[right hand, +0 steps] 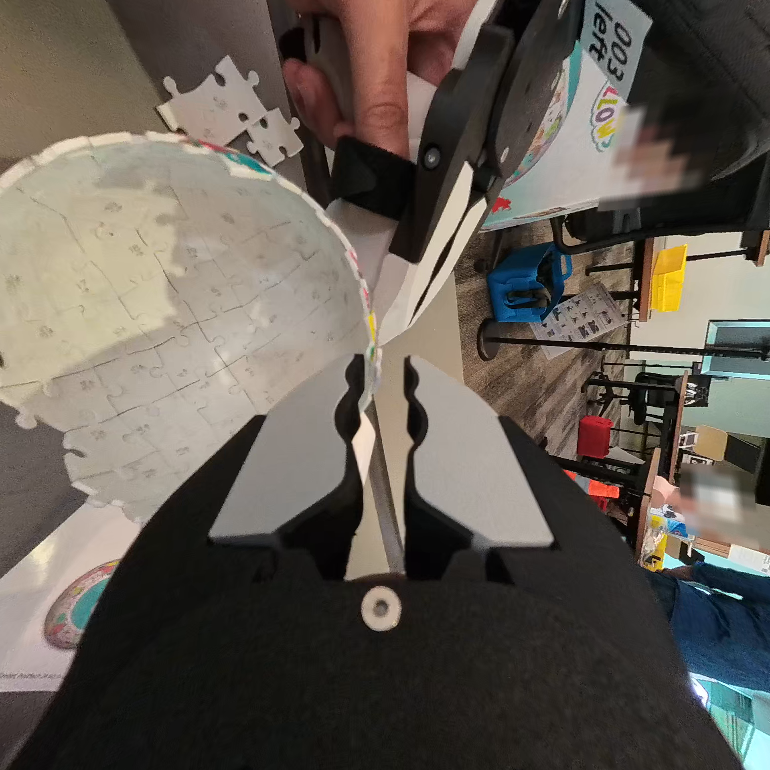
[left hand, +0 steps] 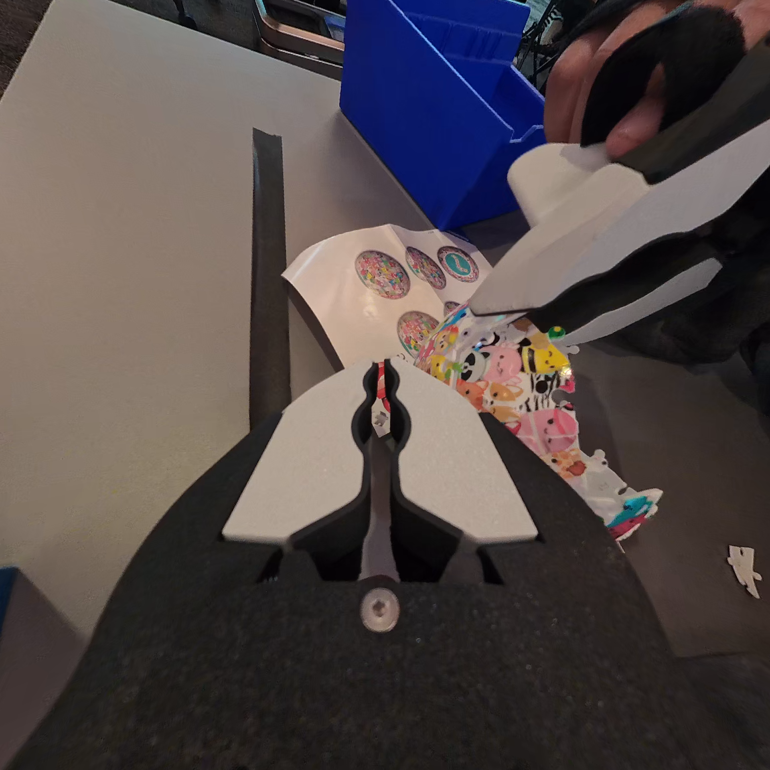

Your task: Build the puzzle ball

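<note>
The puzzle ball is a half-built curved shell. Its colourful cartoon outside point(left hand: 521, 396) faces the left wrist view, and its white numbered inside point(right hand: 166, 291) faces the right wrist view. It stands tilted on a dark mat point(left hand: 666, 437). My left gripper point(left hand: 381, 368) is shut on a small red-and-white puzzle piece point(left hand: 381, 400), just left of the shell; it also shows in the right wrist view point(right hand: 412, 316). My right gripper point(right hand: 383, 366) is partly open, straddling the shell's rim point(right hand: 373, 354), which lies against its left finger. In the left wrist view its tips point(left hand: 521, 318) sit on the shell's top edge.
A blue bin point(left hand: 416, 125) stands behind. A glossy instruction sheet point(left hand: 366, 291) lies under the shell. A black tape strip point(left hand: 268, 271) runs along the beige table point(left hand: 125, 250). Loose white pieces lie nearby point(left hand: 746, 571) point(right hand: 225, 108). A person's hand point(left hand: 604, 83) holds the right gripper. About 4 centimetres separates my left fingertips from my right.
</note>
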### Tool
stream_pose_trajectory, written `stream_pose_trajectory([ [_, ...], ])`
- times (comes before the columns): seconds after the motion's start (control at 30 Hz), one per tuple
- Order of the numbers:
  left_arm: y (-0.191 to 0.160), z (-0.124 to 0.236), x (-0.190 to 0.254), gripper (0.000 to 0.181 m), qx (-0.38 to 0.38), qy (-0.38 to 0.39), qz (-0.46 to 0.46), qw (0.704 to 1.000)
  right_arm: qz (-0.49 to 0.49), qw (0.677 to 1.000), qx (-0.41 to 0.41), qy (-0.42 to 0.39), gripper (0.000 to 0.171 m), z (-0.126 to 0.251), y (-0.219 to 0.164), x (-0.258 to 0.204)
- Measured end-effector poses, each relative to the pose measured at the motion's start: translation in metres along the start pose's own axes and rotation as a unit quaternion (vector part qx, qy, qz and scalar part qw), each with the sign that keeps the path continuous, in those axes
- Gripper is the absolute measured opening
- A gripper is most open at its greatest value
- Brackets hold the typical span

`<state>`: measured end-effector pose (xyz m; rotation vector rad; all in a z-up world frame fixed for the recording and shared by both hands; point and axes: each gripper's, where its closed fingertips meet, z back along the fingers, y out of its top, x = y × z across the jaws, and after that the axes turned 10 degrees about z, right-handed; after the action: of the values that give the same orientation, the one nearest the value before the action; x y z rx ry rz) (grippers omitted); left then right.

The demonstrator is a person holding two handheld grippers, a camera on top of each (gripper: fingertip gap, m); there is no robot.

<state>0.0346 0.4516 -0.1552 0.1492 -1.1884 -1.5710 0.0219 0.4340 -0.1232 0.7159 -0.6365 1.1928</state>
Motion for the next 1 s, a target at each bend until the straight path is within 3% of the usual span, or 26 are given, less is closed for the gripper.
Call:
stream_pose_trajectory([
  [0.33,-0.0012,-0.0014,0.0001,0.002,-0.004,0.002,-0.002,1.000,0.023,1.000,0.008,-0.007,0.005,-0.0001,0.0055,-0.0013],
  [0.63,0.0009,0.0001,0.0018,0.002,0.000,-0.001,-0.003,1.000,0.007,1.000,0.012,0.023,0.004,0.0024,0.0053,-0.0024],
  [1.0,0.0081,0.0062,0.0077,0.004,0.009,0.003,-0.008,1.000,0.016,1.000,-0.006,-0.009,0.013,0.0000,-0.0024,0.0015],
])
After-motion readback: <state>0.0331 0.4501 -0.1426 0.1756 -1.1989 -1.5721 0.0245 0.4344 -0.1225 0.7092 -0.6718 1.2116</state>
